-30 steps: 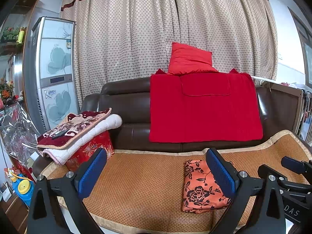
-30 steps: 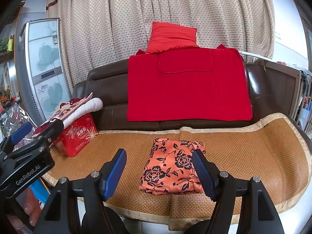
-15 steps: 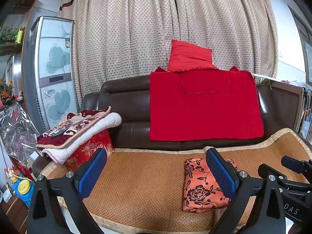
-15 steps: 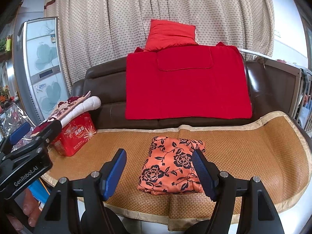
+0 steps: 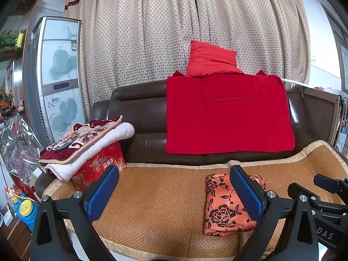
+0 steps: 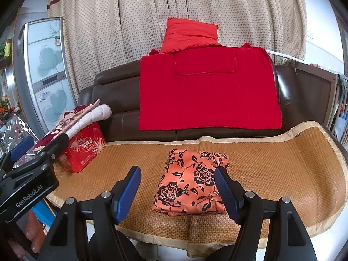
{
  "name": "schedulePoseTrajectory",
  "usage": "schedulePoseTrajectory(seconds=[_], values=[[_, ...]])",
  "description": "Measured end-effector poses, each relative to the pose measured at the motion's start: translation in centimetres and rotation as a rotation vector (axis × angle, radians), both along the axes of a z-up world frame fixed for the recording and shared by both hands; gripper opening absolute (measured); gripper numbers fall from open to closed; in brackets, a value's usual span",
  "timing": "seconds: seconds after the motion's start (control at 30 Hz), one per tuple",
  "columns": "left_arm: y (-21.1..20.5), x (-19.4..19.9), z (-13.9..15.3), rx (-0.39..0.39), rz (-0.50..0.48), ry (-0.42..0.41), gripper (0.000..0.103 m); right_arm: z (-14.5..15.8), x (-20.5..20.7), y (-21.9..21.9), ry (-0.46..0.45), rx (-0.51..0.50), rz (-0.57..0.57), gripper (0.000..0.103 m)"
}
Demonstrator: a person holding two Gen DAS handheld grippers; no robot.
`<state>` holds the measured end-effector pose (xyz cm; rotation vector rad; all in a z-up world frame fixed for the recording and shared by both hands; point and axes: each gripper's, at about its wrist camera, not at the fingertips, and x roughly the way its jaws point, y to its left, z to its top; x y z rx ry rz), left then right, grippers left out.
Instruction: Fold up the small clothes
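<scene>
**Folded garment on the mat, both grippers wide and empty**

The orange floral garment (image 6: 191,184) lies folded into a neat, roughly rectangular packet on the woven mat (image 6: 271,169) that covers the sofa (image 6: 117,100) seat. It sits near the mat's front edge, about midway along the seat, flat and with nothing on top of it.

The right gripper (image 6: 177,192) hangs in front of the garment with its jaws spread wide and nothing between them. In the right wrist view the right blue pad (image 6: 226,193) overlaps the garment's right edge, but whether it touches the cloth or merely stands in front of it cannot be told from this angle. The left pad (image 6: 128,193) is over bare mat.

The left gripper (image 5: 174,193) is likewise wide open and holds nothing. It faces the bare mat to the left of the garment (image 5: 226,206), whose right part is hidden behind one pad (image 5: 245,193). The right gripper's black body shows at the right edge of this view.

At the left end of the seat a red tin (image 6: 82,150) stands on the mat with a folded quilt (image 5: 87,143) laid across its top. A red blanket (image 6: 208,91) drapes over the sofa back, a red cushion (image 6: 191,34) above it against the dotted curtain (image 6: 130,32). A tall cabinet (image 5: 58,76) with flower panels stands to the left.
</scene>
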<state>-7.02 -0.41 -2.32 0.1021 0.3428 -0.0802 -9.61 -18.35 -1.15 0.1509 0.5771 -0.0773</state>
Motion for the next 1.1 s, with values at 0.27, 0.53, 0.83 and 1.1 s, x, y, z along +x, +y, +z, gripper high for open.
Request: schedulePoseTrajectory(seconds=[0.27, 0.53, 0.83, 1.1], values=[[0.1, 0.8, -0.6, -0.002, 0.001, 0.019, 0.101, -0.5, 0.5, 0.0, 0.016, 0.001, -0.004, 0.074], [0.3, 1.6, -1.3, -0.004, 0.006, 0.038, 0.101, -1.3, 1.4, -0.1, 0.040, 0.002, -0.007, 0.074], [0.0, 3.0, -2.1, -0.005, 0.012, 0.066, 0.101, -2.1, 2.5, -0.1, 0.062, 0.001, -0.010, 0.074], [-0.9, 3.7, -2.8, 0.000, -0.016, 0.092, 0.101, -2.5, 2.9, -0.9, 0.077, 0.007, -0.036, 0.074]])
